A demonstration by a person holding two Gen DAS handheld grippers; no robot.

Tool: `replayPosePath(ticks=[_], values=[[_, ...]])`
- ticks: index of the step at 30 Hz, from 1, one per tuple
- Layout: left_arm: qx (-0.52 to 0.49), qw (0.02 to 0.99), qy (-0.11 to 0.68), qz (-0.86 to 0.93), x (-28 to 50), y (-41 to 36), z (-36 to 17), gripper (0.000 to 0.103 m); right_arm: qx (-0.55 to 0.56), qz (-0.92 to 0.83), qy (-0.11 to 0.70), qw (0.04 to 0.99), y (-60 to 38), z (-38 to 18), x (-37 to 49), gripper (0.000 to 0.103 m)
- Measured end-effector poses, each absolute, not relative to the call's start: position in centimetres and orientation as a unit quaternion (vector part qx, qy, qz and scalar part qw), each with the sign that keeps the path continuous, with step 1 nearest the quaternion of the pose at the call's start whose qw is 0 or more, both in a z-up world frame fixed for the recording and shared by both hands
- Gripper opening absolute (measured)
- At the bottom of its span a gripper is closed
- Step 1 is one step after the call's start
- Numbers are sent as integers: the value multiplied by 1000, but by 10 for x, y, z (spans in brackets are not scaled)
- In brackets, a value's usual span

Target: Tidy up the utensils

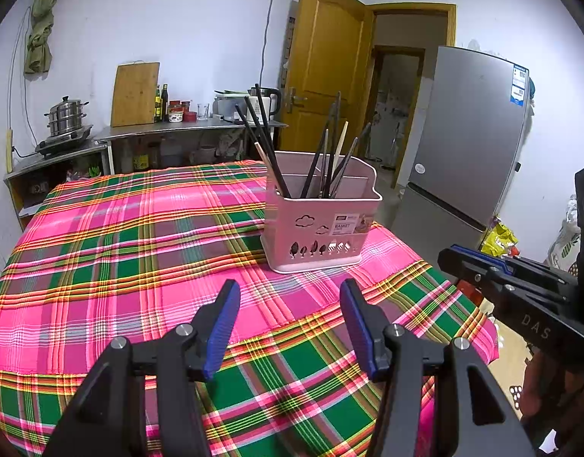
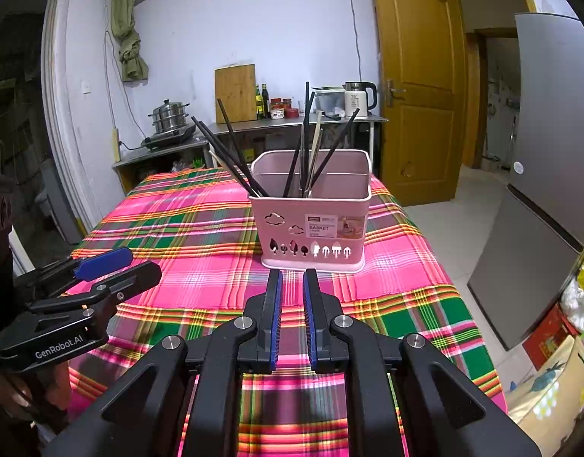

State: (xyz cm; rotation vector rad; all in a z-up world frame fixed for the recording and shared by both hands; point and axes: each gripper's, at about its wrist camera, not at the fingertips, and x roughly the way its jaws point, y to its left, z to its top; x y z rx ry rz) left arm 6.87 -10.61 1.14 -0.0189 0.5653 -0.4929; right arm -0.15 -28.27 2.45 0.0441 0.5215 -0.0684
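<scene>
Basket: a pink basket [image 1: 318, 224] sits on the plaid cloth [image 1: 139, 236] of the counter, at 12 o'clock from both tongs, near the cloth's far right part.
Utensils: dark chopsticks [image 1: 267, 141] lean out toward 11 o'clock from the basket's left compartment; a second bunch, with one pale stick [image 1: 340, 144] among them, stands nearer the middle.
Left tongs: the left tongs [image 1: 290, 297] hang over the cloth, jaws wide apart, nothing between the blue pads.
Right tongs: the right tongs [image 2: 292, 285] point straight at the basket, jaws drawn near each other with a narrow gap left; only cloth shows in that gap, so they grip nothing.
Left view only: here the right tongs [image 1: 450, 257] poke in at 3 o'clock, seen from the side, off the cloth's right edge; a fridge [image 1: 467, 144] fills the space behind.
Right view only: the left tongs [image 2: 139, 262] come in at 9 o'clock, over the cloth's left edge, and part of a hand [image 2: 10, 392] shows beneath them at 8 o'clock.
Background: a side counter [image 2: 292, 123] with a kettle [image 2: 358, 99], cutting board [image 2: 235, 93] and steamer pot [image 2: 169, 116] shows in both views.
</scene>
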Motion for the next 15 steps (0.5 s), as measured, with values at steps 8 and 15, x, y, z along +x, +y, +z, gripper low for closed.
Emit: replayPosePath(ticks=[8,15], values=[[-9,930,276,-241,69,-104,10,57,22,-34,258,965,-283,23,-1,11],[-9,930,276,-242,69,-105,10,57,22,-34,259,965,-283,22,-1,11]])
